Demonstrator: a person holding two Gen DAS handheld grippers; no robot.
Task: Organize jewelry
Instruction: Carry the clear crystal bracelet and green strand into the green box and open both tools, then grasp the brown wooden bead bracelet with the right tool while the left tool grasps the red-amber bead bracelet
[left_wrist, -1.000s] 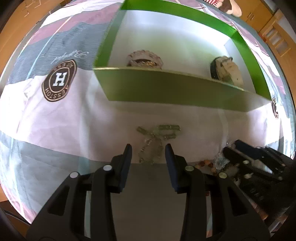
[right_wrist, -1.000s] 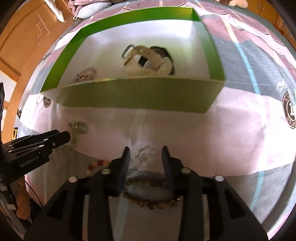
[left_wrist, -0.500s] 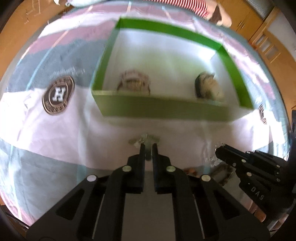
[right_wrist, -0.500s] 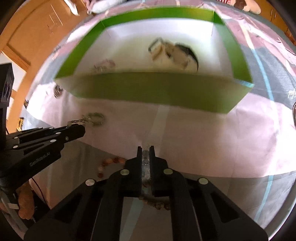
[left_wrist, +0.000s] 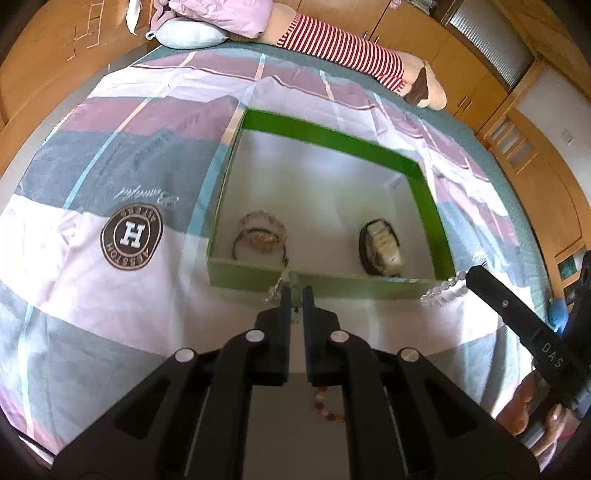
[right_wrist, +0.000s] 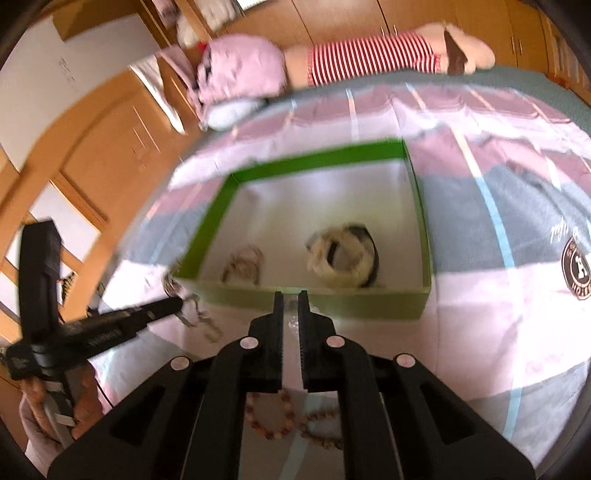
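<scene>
Both pairs of jaws have snapped closed since a second ago, and I've lifted both pieces clear of the bedspread (left_wrist: 92, 295). My left gripper (left_wrist: 294, 295) is pinching the metal chain bracelet (left_wrist: 275, 290), which dangles just short of the green box's (left_wrist: 332, 286) near wall. My right gripper (right_wrist: 291, 301) is pinching the clear crystal bracelet (left_wrist: 443, 288). Both tilt steeply down toward the box, where a watch (left_wrist: 382, 245) and a beaded bracelet (left_wrist: 260, 236) already lie. Two brown bead strands (right_wrist: 288, 419) wait below.
</scene>
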